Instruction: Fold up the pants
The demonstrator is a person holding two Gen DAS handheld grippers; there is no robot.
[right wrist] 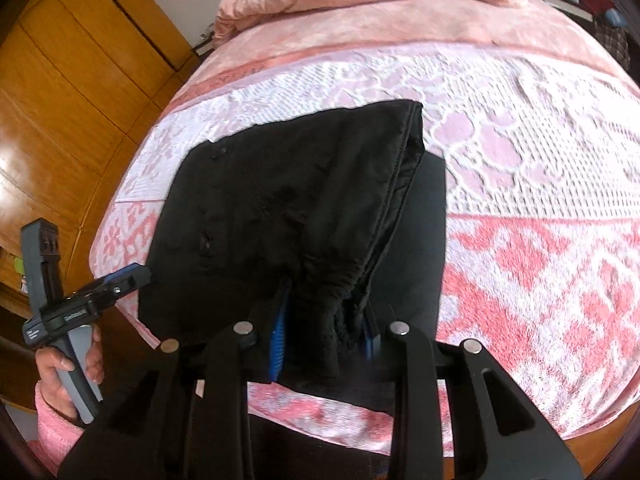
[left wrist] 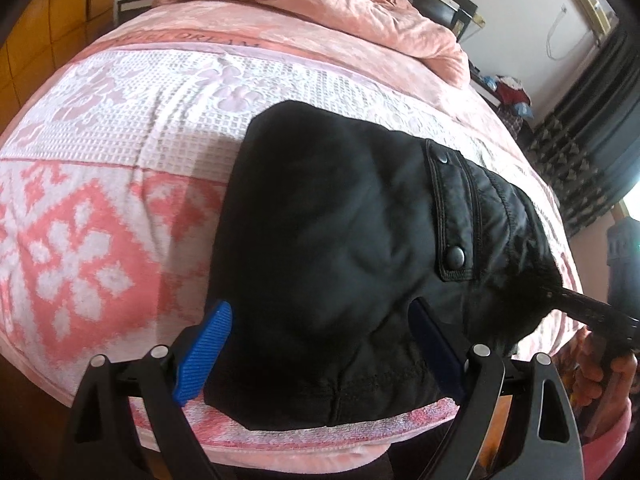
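Observation:
Black pants lie folded in layers on a pink patterned bedspread, with a snap-button flap facing up. My left gripper is open, its blue pads set wide over the near hem, touching nothing that I can see. My right gripper is shut on a bunched fold of the pants at its near edge, lifting the upper layer slightly. The left gripper also shows in the right wrist view, at the pants' left edge.
A crumpled pink blanket lies at the far end of the bed. A wooden wardrobe stands to the left. A dark curtain and cluttered bedside furniture are at the right. The bed's near edge is just below the grippers.

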